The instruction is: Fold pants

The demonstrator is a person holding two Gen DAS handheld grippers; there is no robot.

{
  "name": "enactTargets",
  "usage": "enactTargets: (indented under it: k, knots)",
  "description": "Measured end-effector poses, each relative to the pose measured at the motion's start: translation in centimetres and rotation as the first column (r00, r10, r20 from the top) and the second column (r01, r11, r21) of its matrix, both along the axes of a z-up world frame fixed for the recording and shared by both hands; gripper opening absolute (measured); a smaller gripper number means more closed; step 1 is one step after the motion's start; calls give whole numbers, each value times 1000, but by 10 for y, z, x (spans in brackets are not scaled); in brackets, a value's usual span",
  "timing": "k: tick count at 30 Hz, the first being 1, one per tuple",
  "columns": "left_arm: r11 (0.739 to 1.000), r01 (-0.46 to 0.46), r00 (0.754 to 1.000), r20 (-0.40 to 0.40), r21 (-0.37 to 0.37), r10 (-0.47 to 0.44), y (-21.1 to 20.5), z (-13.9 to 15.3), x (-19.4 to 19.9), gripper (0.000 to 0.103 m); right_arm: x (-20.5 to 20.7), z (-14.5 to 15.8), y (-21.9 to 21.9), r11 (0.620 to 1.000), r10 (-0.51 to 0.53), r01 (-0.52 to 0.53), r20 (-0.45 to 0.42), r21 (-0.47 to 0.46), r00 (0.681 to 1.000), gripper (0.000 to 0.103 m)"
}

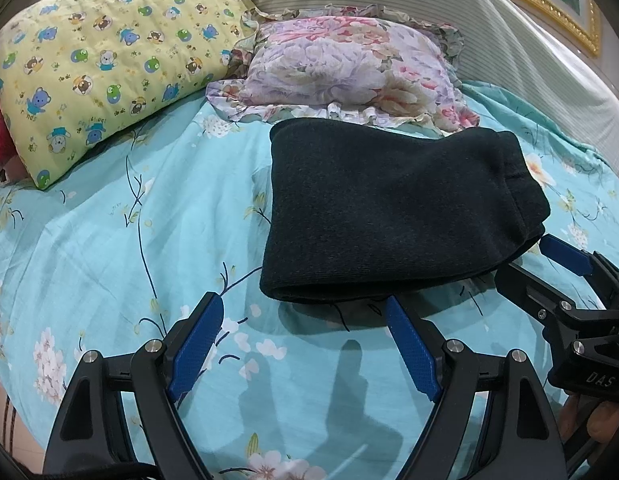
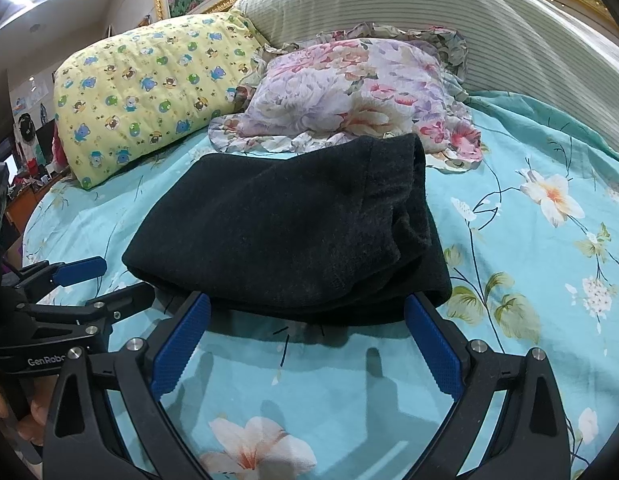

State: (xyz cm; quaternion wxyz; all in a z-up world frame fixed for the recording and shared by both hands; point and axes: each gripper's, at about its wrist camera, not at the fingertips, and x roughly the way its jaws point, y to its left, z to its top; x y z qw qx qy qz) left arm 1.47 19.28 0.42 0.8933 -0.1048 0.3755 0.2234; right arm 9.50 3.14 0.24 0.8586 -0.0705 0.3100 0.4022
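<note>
Nearest in the left wrist view, my left claw (image 1: 303, 314) fills the bottom of the frame, its blue pads spread wide with nothing between them, above the turquoise flowered bedsheet (image 1: 109, 240). My right claw (image 2: 307, 312) sits at the bottom of its own view, likewise gaping and empty; its right fingertip looks to touch the near hem of the cloth, though I cannot be sure. Just beyond both claws, at mid-frame, the dark pants (image 2: 285, 224) lie folded into a thick bundle on the bed, layered edges at their right side. Behind them, a ruffled floral pillow (image 1: 349, 68) sits at upper centre, a yellow bear-print pillow (image 1: 101, 64) at upper left, and a striped headboard cushion (image 2: 429, 12) farthest back.
</note>
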Motion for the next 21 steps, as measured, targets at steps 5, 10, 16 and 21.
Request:
enactTargets:
  k: [5,10,16,21]
  knots:
    - [1000,0,1000,0,-2,0,0,0,0,84,0,-1,0,1000,0,0,1,-1,1000,98]
    - [1000,-1,1000,2,1,1,-1,0,0,84,1,0,0,1000,1,-1,1,-1,1000,98]
    - [1000,-1,1000,5,1,1,1,1,-1,84,1,0,0,1000,2,-2,0,-1,1000,98]
    - [1000,-5,1000,7,3,5,2,3,-4,84,2,0,-1,1000,2,-2,-1,0,1000,98]
